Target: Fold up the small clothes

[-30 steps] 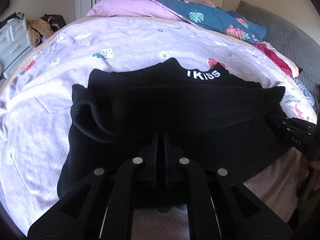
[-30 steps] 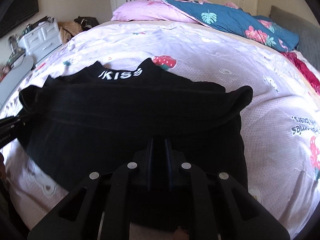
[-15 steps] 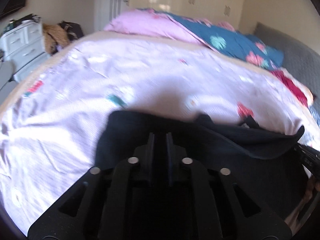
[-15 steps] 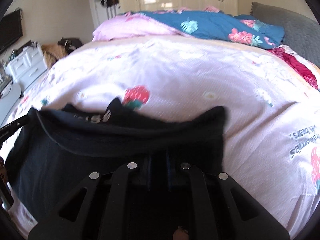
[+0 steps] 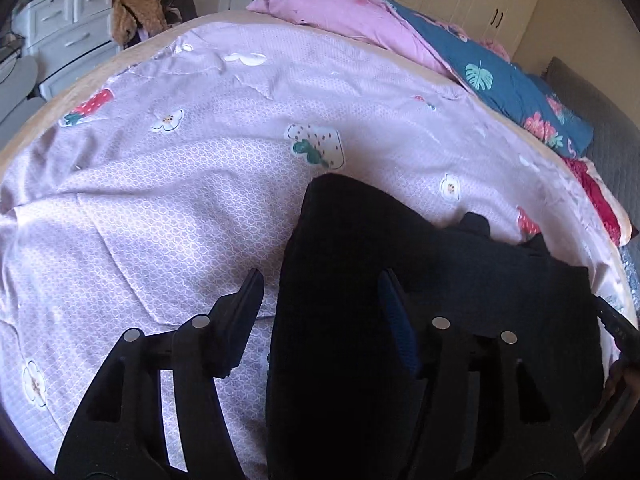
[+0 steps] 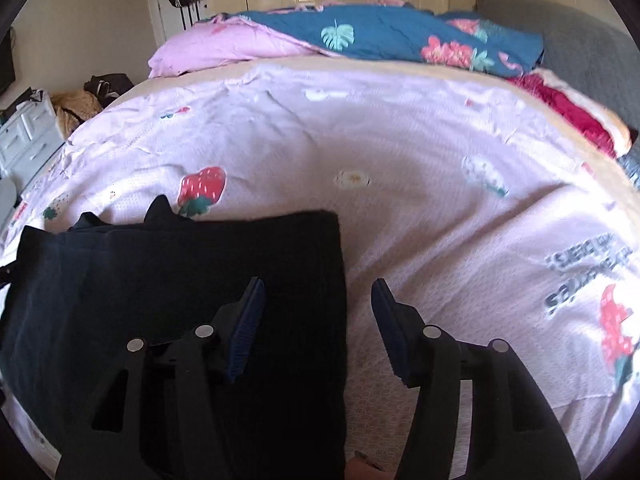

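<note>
black garment point(image 5: 400, 280); lilac sheet point(image 5: 160, 200) with strawberries; teal floral quilt point(image 6: 400, 36)

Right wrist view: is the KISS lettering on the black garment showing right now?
No: the black garment lies folded on the bedsheet with only plain dark fabric facing up, and no white lettering shows.

Strawberry-print sheet point(image 6: 400, 152), blue quilt point(image 6: 392, 36), maybe drawers point(image 5: 68, 40).

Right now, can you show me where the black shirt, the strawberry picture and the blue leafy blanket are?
black shirt point(image 6: 192, 280), right wrist view, middle of its folded top layer.
strawberry picture point(image 6: 202, 186), right wrist view, red part of the berry.
blue leafy blanket point(image 6: 384, 36), right wrist view, plain blue cloth beside the leaf.
</note>
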{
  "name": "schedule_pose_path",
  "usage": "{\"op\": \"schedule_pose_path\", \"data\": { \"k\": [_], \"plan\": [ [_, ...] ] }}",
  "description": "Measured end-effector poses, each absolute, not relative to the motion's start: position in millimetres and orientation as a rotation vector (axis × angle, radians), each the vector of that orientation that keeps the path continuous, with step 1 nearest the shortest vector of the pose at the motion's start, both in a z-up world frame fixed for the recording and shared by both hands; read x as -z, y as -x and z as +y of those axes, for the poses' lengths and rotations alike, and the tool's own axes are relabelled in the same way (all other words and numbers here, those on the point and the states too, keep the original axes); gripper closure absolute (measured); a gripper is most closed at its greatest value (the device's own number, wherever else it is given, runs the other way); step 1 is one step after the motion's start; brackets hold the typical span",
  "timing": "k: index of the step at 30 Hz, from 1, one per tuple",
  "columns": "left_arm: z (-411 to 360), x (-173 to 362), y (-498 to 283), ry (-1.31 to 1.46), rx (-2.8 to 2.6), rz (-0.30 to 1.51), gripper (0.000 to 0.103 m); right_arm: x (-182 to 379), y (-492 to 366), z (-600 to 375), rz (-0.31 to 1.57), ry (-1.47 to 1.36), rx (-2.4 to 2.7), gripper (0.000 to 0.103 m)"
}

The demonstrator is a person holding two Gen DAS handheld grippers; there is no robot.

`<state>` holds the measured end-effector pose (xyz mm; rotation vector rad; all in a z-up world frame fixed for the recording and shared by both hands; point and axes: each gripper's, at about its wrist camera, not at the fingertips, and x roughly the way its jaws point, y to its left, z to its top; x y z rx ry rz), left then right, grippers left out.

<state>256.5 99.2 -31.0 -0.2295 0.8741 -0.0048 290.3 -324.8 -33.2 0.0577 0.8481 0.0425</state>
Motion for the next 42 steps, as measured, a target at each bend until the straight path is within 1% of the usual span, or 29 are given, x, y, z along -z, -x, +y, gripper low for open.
{"op": "schedule_pose_path", "data": {
  "k": [1, 2, 4, 5, 8, 10, 14, 17, 23, 27, 30, 31, 32, 34, 38, 41, 42],
  "plan": [
    [99, 32, -256, 0.234, 0.015, 0.873, 0.081, 35, -290, -326, 0.852, -0.077, -0.061, 0.078],
    [98, 32, -258, 0.24, 0.024, 0.872, 0.086, 35, -289, -325, 0.85, -0.086, -0.071, 0.094],
    [96, 31, -257, 0.227, 0.023, 0.864, 0.091, 29, -285, -322, 0.824, -0.073, -0.072, 0.096],
    [96, 28, -256, 0.223, 0.024, 0.853, 0.092, 27, -282, -321, 0.814, -0.067, -0.074, 0.097],
    [100, 18, -250, 0.253, 0.032, 0.811, 0.094, 17, -273, -324, 0.773, -0.085, -0.071, 0.097],
    [103, 8, -246, 0.268, 0.036, 0.779, 0.1, 8, -267, -332, 0.739, -0.122, -0.066, 0.097],
    [105, -8, -241, 0.285, 0.053, 0.724, 0.1, -7, -262, -346, 0.675, -0.2, -0.064, 0.097],
    [102, -10, -243, 0.265, 0.042, 0.704, 0.1, -10, -265, -348, 0.654, -0.201, -0.057, 0.097],
    [103, 6, -251, 0.257, 0.014, 0.737, 0.1, 2, -272, -341, 0.691, -0.173, -0.039, 0.097],
    [104, 6, -250, 0.253, 0.007, 0.733, 0.099, 5, -272, -342, 0.7, -0.18, -0.039, 0.097],
    [102, 5, -248, 0.239, -0.003, 0.73, 0.096, 6, -271, -340, 0.707, -0.164, -0.03, 0.095],
    [102, 5, -247, 0.235, -0.006, 0.732, 0.095, 6, -269, -339, 0.705, -0.147, -0.017, 0.091],
    [102, 5, -247, 0.233, -0.013, 0.732, 0.095, 7, -269, -338, 0.709, -0.137, -0.009, 0.082],
    [104, 4, -244, 0.242, -0.018, 0.73, 0.091, 7, -267, -338, 0.713, -0.136, -0.007, 0.072],
    [103, -2, -236, 0.24, -0.013, 0.717, 0.085, 3, -260, -332, 0.705, -0.103, -0.023, 0.067],
    [99, -8, -227, 0.226, 0.003, 0.708, 0.072, 0, -253, -329, 0.696, -0.084, -0.04, 0.065],
    [97, -10, -224, 0.221, 0.006, 0.704, 0.07, -1, -251, -328, 0.694, -0.084, -0.043, 0.065]
  ]
}}
